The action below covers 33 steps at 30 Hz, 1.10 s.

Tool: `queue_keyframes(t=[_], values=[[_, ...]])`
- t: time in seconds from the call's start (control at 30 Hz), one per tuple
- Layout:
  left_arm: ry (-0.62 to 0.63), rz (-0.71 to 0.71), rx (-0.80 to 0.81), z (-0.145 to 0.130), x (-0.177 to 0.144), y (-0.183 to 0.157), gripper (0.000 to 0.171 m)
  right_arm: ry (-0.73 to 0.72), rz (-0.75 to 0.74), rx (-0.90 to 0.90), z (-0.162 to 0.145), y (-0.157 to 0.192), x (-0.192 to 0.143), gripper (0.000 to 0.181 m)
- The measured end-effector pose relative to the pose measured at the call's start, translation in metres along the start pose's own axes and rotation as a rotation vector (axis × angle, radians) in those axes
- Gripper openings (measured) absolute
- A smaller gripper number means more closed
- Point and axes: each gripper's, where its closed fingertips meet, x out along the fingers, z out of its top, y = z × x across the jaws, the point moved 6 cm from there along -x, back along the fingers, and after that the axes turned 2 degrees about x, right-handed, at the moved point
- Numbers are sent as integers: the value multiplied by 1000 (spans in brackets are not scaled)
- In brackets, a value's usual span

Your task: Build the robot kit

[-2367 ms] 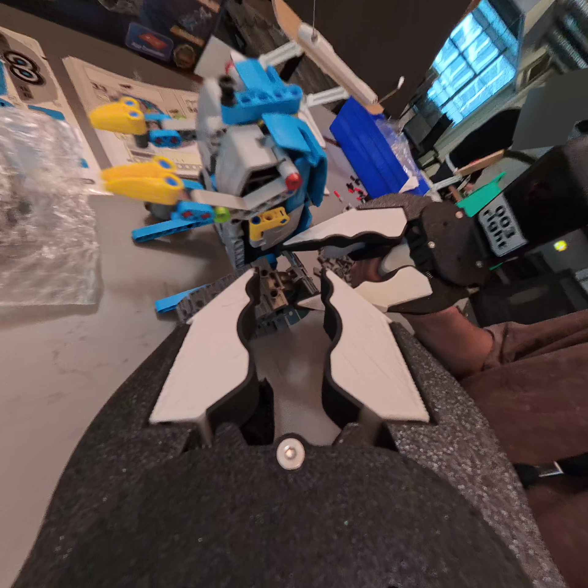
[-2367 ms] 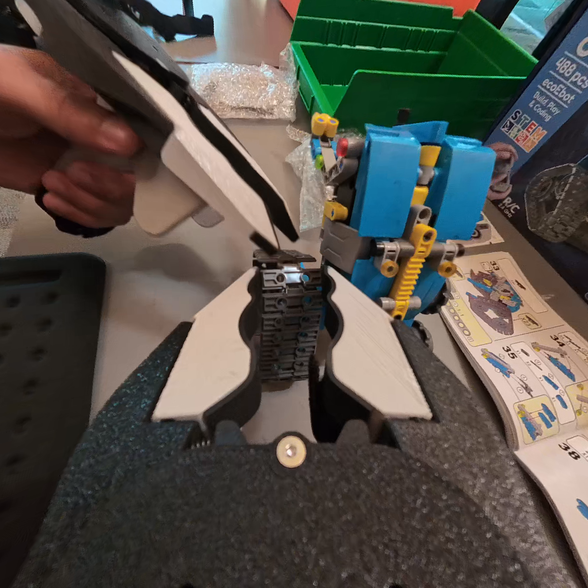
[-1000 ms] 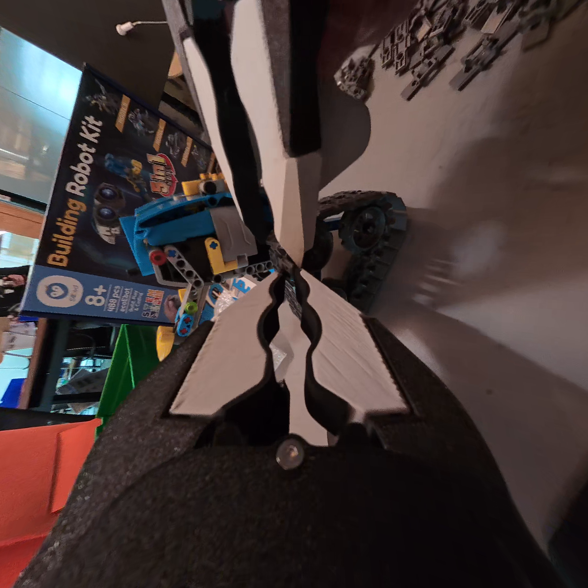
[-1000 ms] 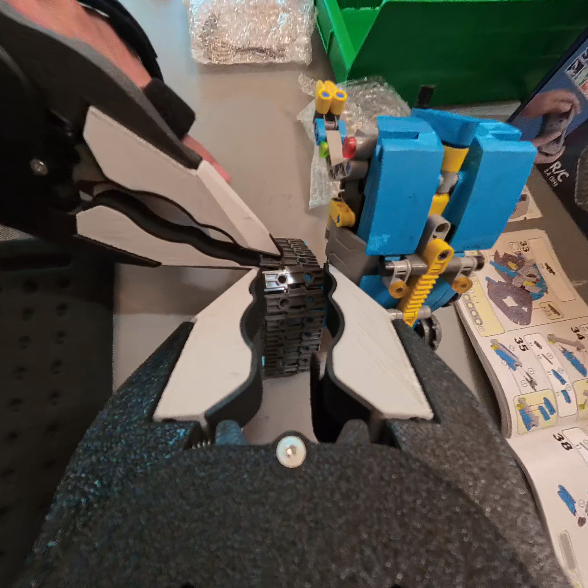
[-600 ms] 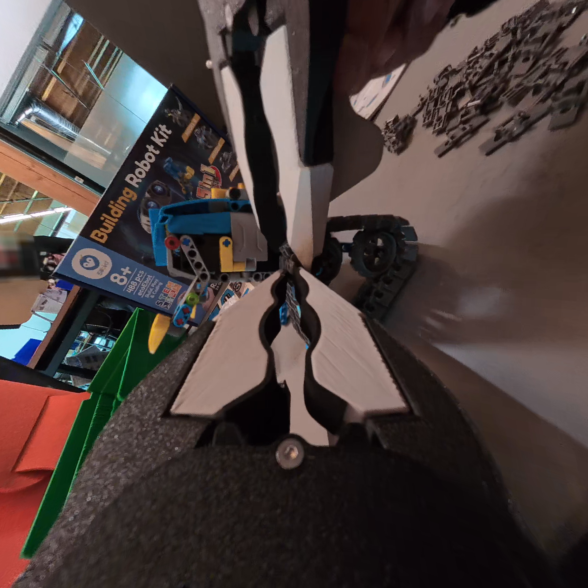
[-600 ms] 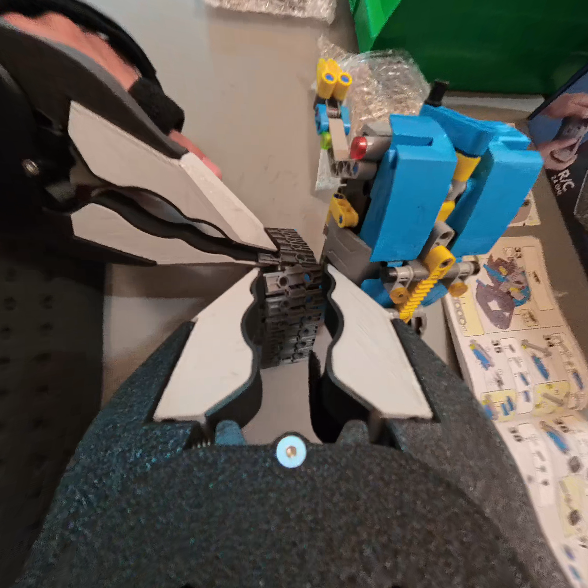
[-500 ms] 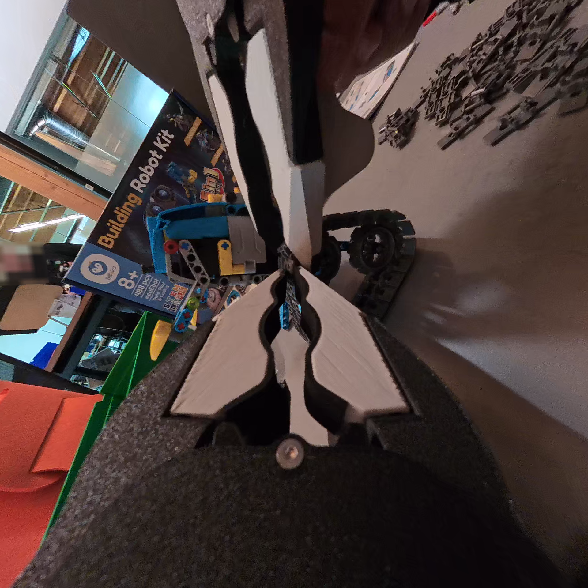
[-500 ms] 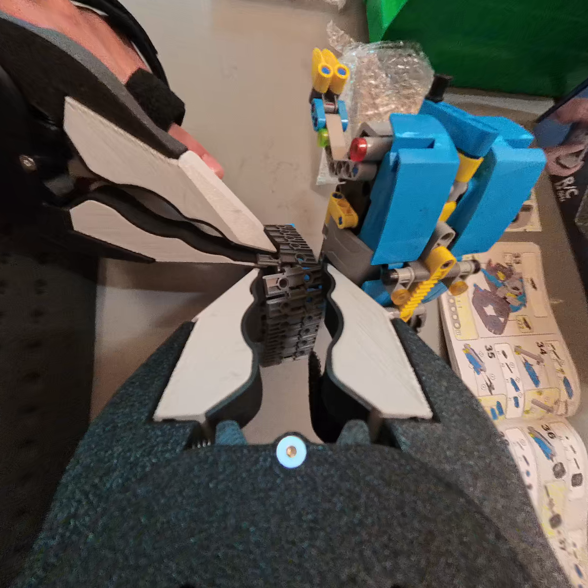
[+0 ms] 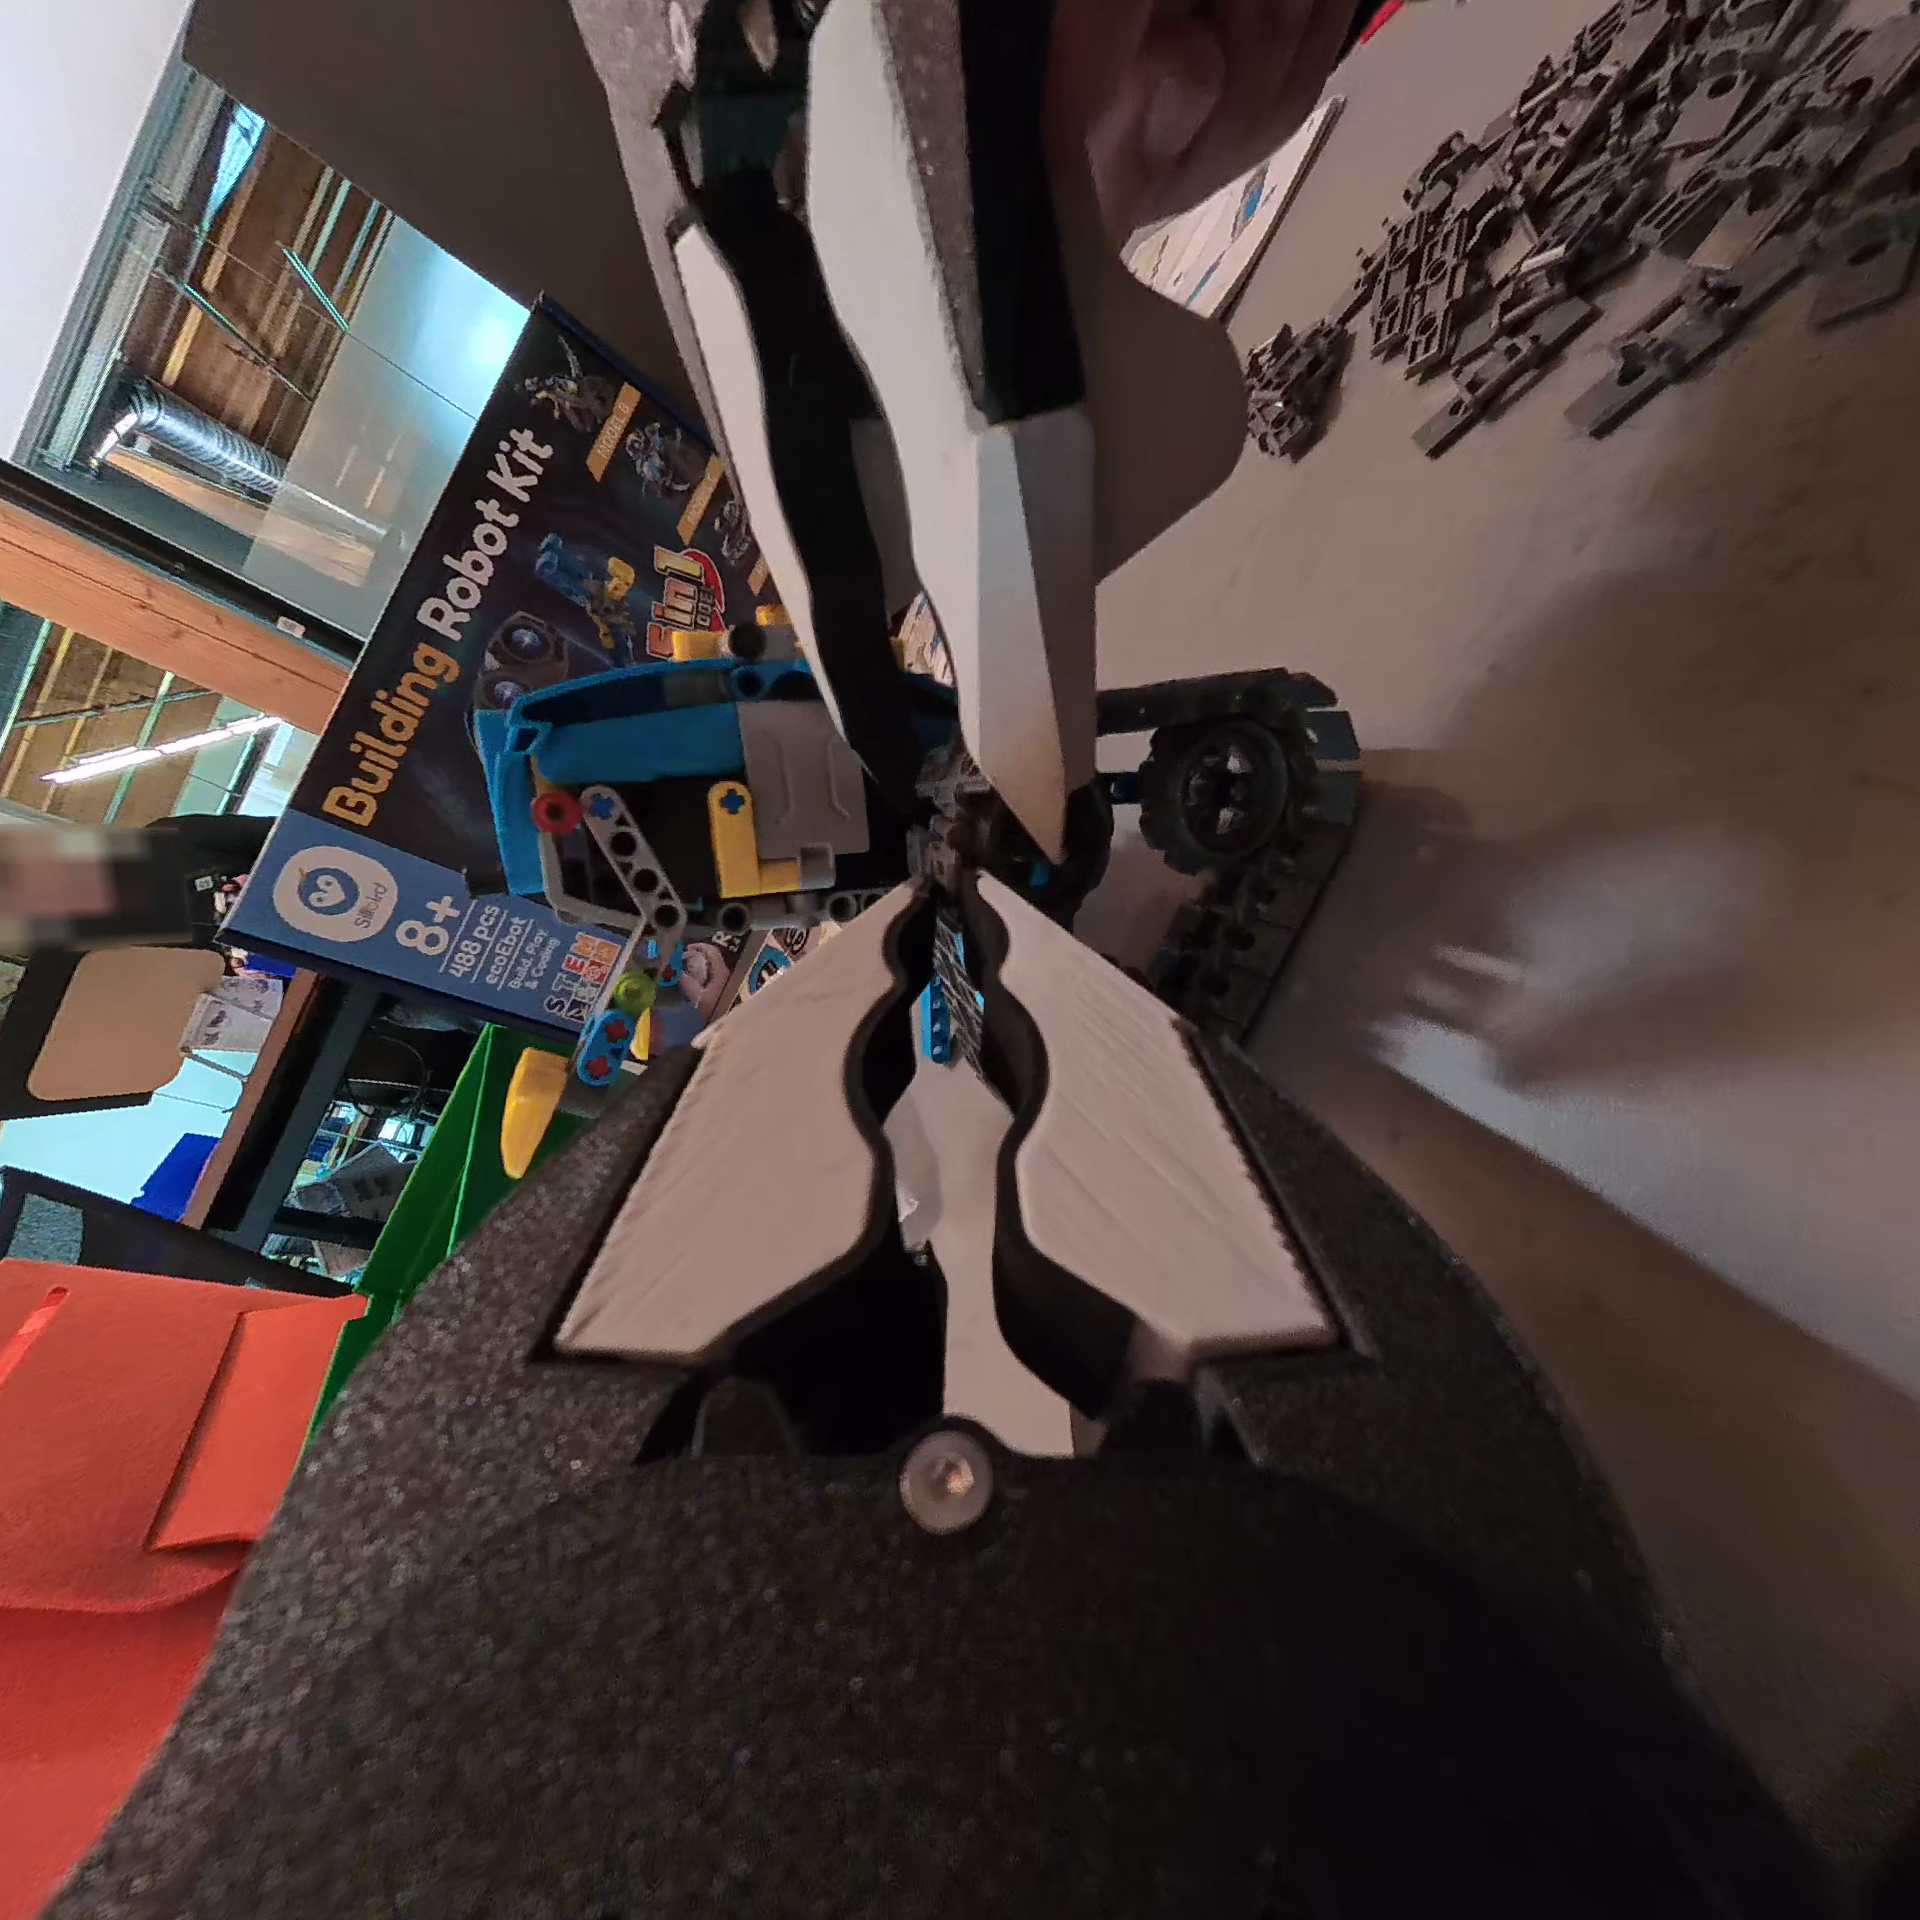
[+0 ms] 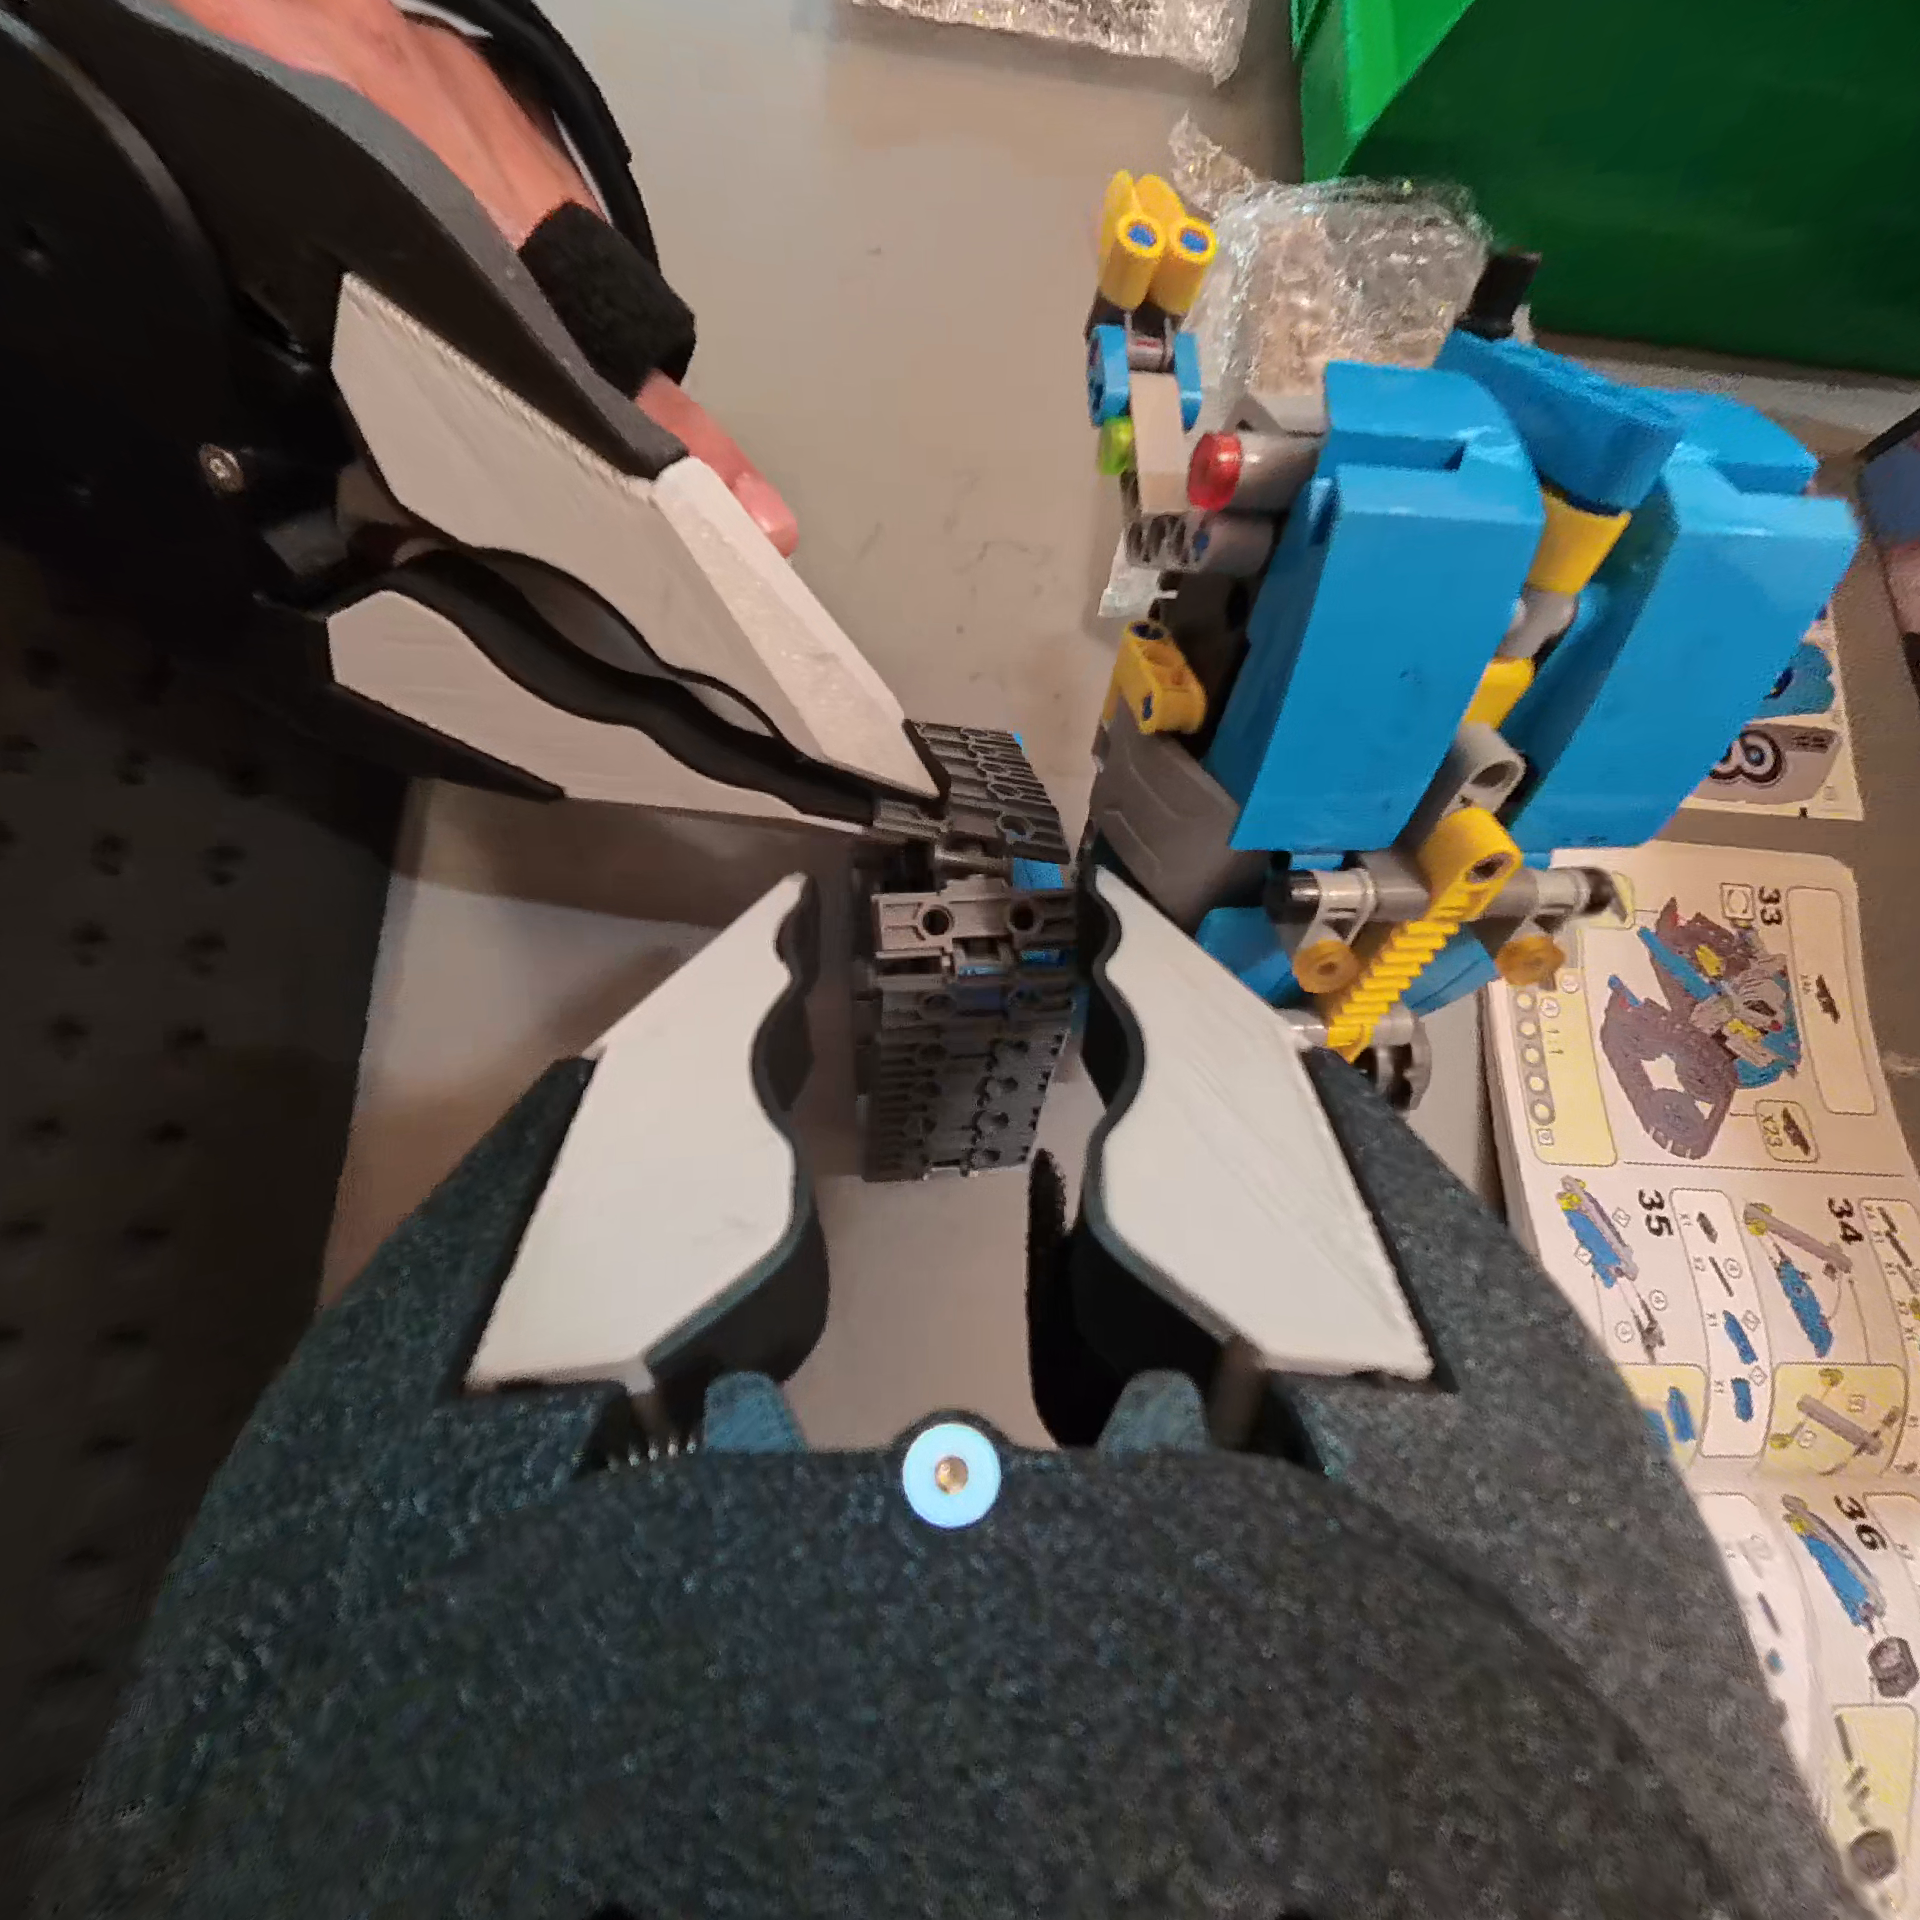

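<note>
Dark grey tread track (image 10: 961,1023), a band of linked plastic pieces, sits at the centre of the right wrist view, gripped from both sides by the right gripper (image 10: 945,904); its white fingers press the track's edges, jaws clenched on it. The track belongs to a blue, yellow and grey toy robot (image 10: 1455,665) standing just right of centre on the grey table (image 10: 904,343).

The left gripper (image 10: 914,795) enters from the left of that frame, a person's hand (image 10: 582,312) behind it. Its jaws are pinched together on the upper end of the same track, tips touching the links.

In the left wrist view the left gripper (image 9: 948,894) has its fingers nearly closed on a thin edge of track with a small blue piece; the right gripper (image 9: 1003,790) comes down from the top centre, tips meeting the same spot. Exactly which link each one holds is hard to tell, the contact being crowded and dark.

Surroundings:
- Instruction booklet (image 10: 1714,1143), open, right edge of the right wrist view.
- Green bin (image 10: 1662,156), upper right.
- Crumpled clear plastic bag (image 10: 1340,260) behind the robot.
- Kit box (image 9: 499,644), left of centre in the left wrist view.
- Loose grey track links (image 9: 1558,229), upper right there.
- Toothed black wheel (image 9: 1226,795) inside the track, right of centre.
</note>
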Motion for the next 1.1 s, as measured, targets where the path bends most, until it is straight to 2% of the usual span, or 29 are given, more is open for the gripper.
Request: queue_keyframes(t=[0.1,0.3,0.47,0.57,0.77,0.9,1.0,1.1], values=[[2,1,11,0,0,0,5,-25,-1,-22,-2,-1,-1,45],[8,11,32,0,-1,-2,5,-32,24,-40,-3,-1,-11,50],[14,35,67,0,-1,-3,4,-84,53,67,-13,-6,-23,48],[17,46,77,1,-1,-4,4,-118,96,159,-18,-5,-18,49],[22,49,75,1,0,-4,5,-131,42,164,-16,-6,-8,40],[12,27,-17,1,1,-2,5,-132,11,143,-16,-6,-9,39],[9,7,-130,0,2,-1,5,-215,32,215,-20,-7,-9,39],[23,23,-123,0,2,-2,5,-307,60,303,-24,-9,-10,39]])
